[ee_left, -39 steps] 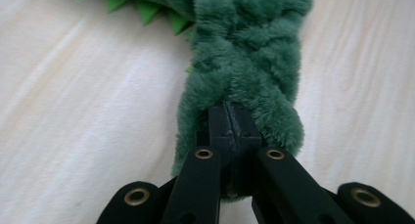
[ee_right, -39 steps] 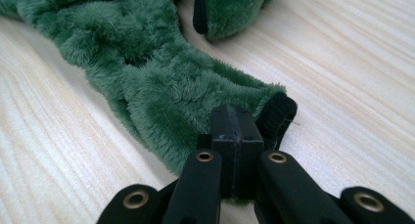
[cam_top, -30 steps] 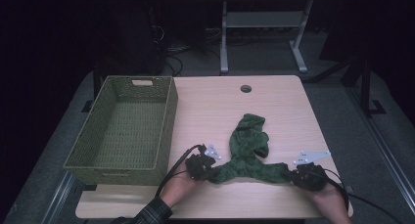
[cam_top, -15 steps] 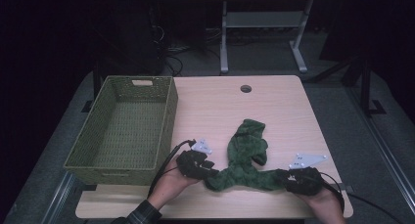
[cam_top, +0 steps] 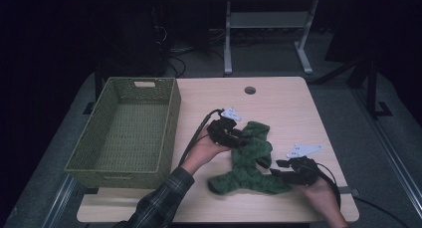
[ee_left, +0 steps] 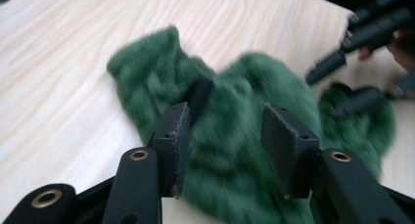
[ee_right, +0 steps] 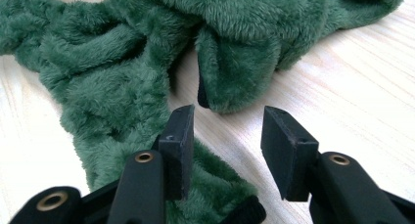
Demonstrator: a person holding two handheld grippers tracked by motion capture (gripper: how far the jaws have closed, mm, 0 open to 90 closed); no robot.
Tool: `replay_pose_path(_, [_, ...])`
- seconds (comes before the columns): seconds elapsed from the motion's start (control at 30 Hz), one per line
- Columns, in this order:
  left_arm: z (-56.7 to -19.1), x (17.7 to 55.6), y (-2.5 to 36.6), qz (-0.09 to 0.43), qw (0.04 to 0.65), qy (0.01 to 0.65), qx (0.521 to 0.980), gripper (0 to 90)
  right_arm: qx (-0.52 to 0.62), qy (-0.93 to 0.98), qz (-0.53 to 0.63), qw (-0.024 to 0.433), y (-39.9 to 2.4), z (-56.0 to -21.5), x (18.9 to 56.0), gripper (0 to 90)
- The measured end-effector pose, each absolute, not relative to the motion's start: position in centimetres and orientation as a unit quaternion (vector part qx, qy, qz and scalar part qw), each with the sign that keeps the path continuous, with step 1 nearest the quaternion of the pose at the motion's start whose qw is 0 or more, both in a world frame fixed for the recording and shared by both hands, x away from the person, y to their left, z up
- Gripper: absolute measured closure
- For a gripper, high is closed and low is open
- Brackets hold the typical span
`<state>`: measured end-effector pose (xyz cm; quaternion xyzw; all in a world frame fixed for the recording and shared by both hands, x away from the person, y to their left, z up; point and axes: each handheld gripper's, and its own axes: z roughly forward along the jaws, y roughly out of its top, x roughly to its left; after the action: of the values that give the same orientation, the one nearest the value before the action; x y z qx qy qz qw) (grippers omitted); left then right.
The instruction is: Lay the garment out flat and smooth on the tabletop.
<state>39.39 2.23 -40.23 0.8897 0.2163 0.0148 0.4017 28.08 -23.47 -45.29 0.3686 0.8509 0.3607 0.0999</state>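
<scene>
A dark green fuzzy cloth [cam_top: 246, 163] lies crumpled on the wooden table [cam_top: 288, 108], right of centre. My left gripper [cam_top: 243, 138] hovers over the cloth's far part, pointing right. In the left gripper view its jaws [ee_left: 222, 136] stand apart above the cloth [ee_left: 156, 72]; they have just been opening, and the pads press on nothing. My right gripper [cam_top: 276, 169] sits at the cloth's near right end. Its jaws [ee_right: 227, 141] have also just been opening, over bare wood beside a fold of the cloth [ee_right: 122, 62].
A green woven basket [cam_top: 124, 133], empty, stands at the table's left. A round cable hole [cam_top: 250, 90] sits near the far edge. Black cables trail from both grippers. A metal stand [cam_top: 268, 24] is on the floor behind the table.
Both grippers, shut on the cloth's two near ends a second ago, have let go. The left hand moved away from the near edge and right, over the cloth's far part. The right hand barely shifted.
</scene>
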Motion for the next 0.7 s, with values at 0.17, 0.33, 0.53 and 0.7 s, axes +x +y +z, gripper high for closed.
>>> replay_pose_path(0.17, [-41.0, 40.7, 0.5, 0.002, 0.396, 0.206, 0.895, 52.2, 0.373, 0.848, 0.365, 0.092, -23.5, -45.6, 28.1, 55.5])
replay_pose_path(0.33, [-42.2, 40.8, -0.2, -0.011, 0.375, 0.212, 0.902, 56.6, 0.374, 0.849, 0.363, 0.09, -23.5, -45.7, 28.2, 55.5])
replay_pose_path(0.53, [-41.8, 40.4, 0.7, -0.016, 0.378, 0.204, 0.903, 84.9, 0.377, 0.845, 0.368, 0.089, -23.5, -45.8, 28.4, 54.3])
replay_pose_path(0.7, [-40.0, 39.3, 2.9, 0.001, 0.418, 0.212, 0.883, 85.1, 0.38, 0.843, 0.371, 0.083, -23.3, -46.0, 28.6, 53.8])
